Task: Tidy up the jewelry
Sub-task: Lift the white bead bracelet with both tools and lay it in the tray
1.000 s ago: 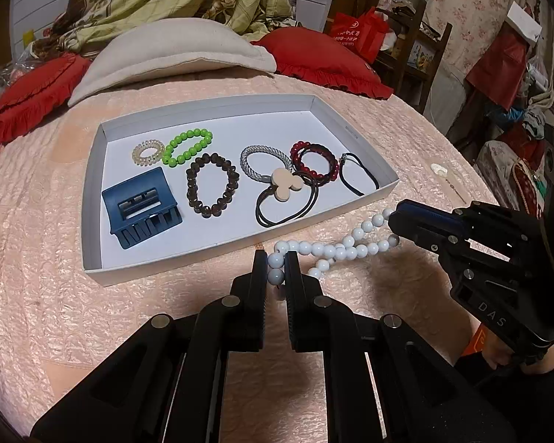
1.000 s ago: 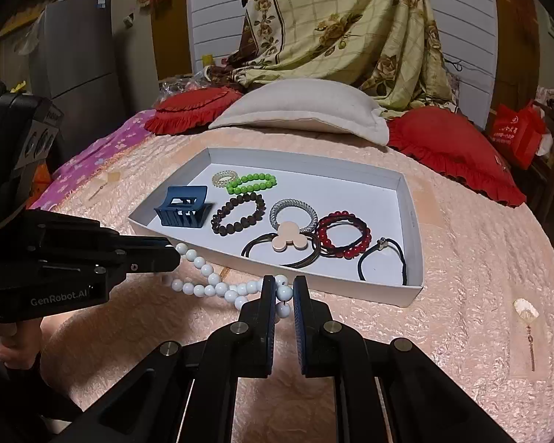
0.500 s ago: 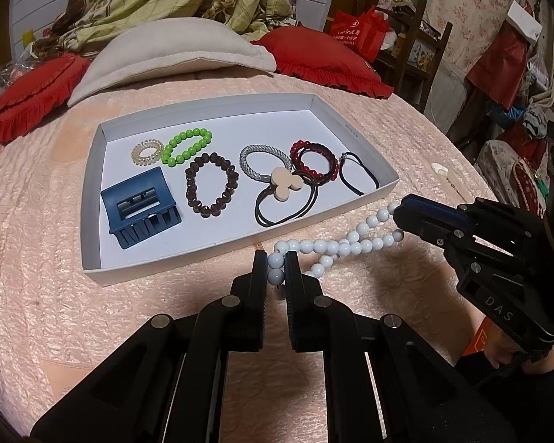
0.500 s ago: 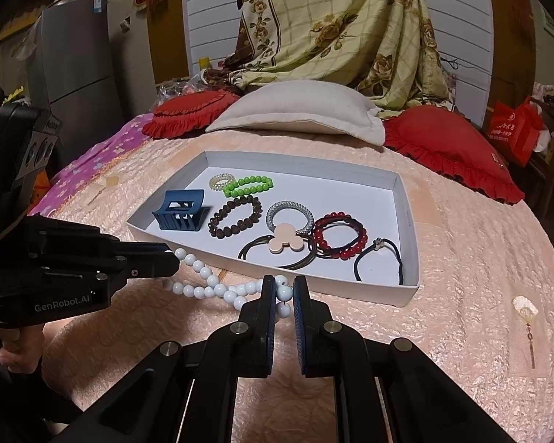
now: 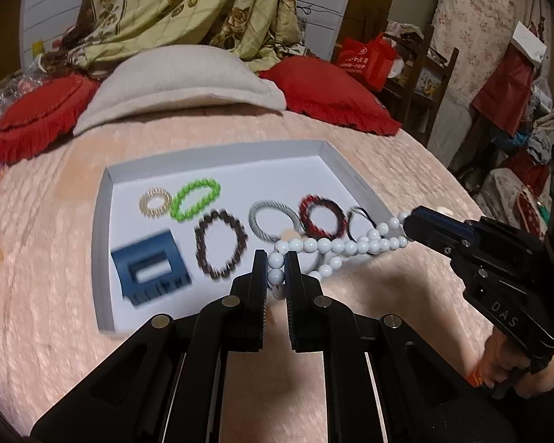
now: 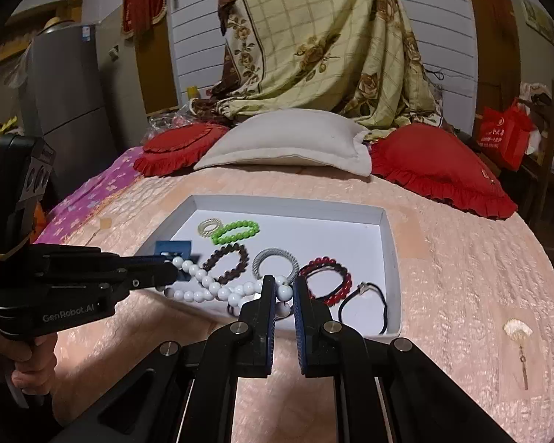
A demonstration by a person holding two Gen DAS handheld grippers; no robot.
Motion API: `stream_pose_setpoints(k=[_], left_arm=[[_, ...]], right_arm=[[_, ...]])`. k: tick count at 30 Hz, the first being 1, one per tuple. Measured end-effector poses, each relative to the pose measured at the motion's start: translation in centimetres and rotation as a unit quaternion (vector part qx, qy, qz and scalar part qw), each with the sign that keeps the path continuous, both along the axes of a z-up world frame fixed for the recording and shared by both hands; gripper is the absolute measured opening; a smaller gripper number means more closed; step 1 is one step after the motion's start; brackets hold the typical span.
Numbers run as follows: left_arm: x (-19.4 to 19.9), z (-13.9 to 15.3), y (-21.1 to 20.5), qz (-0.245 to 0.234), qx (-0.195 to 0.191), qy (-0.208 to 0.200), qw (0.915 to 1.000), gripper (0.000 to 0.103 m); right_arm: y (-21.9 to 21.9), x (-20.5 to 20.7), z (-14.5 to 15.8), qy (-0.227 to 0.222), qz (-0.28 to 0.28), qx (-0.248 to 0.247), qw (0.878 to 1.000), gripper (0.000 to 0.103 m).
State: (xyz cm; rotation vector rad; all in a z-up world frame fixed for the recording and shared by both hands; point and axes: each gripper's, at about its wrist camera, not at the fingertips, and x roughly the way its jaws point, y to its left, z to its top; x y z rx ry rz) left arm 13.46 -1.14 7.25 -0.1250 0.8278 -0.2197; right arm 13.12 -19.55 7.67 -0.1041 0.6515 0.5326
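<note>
A white bead necklace [image 5: 345,246] hangs stretched between both grippers, lifted above the near rim of the white tray [image 5: 103,199]. My left gripper [image 5: 276,263] is shut on its beads at one end. My right gripper [image 6: 284,288] is shut on beads at the other end; it also shows in the left wrist view [image 5: 410,221]. The necklace [image 6: 210,288] sags between them in the right wrist view. The tray [image 6: 391,258] holds a blue hair claw [image 5: 151,267], green [image 5: 197,199], brown [image 5: 221,245] and red [image 5: 323,217] bracelets, and hair ties.
The tray lies on a pink quilted bed [image 5: 48,258]. A beige pillow [image 6: 288,140] and red cushions [image 6: 439,170] lie behind it. A small shell charm [image 6: 517,332] lies on the quilt right of the tray. A grey fridge [image 6: 62,110] stands at left.
Both grippers have lifted the necklace off the quilt and carried it forward, so it now hangs over the tray's near edge. The left wrist view is motion-blurred.
</note>
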Motion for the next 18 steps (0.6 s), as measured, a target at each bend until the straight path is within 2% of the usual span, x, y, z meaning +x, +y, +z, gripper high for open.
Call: stream_pose_setpoints(k=[8,13,18], left_arm=[[3.6,-0.5,-0.6,0.006,0.009,0.008,0.9999,0.007],[7.3,-1.3,-1.1,0.014,0.015,0.022,0.9995,0.007],[11.5,-2.5,-0.5,0.037,-0.002,0.038,0.9986,0.007]], right_arm=[[-0.9,4.4,-1.2,0.028,-0.013,0.002,1.0,0.009],[-0.6,7.6,-1.5,0.031,-0.023,0.011,0.999,0.008],[-0.2,11.1,-2.3,0.047,-0.028,0.027,0.998,0.009]])
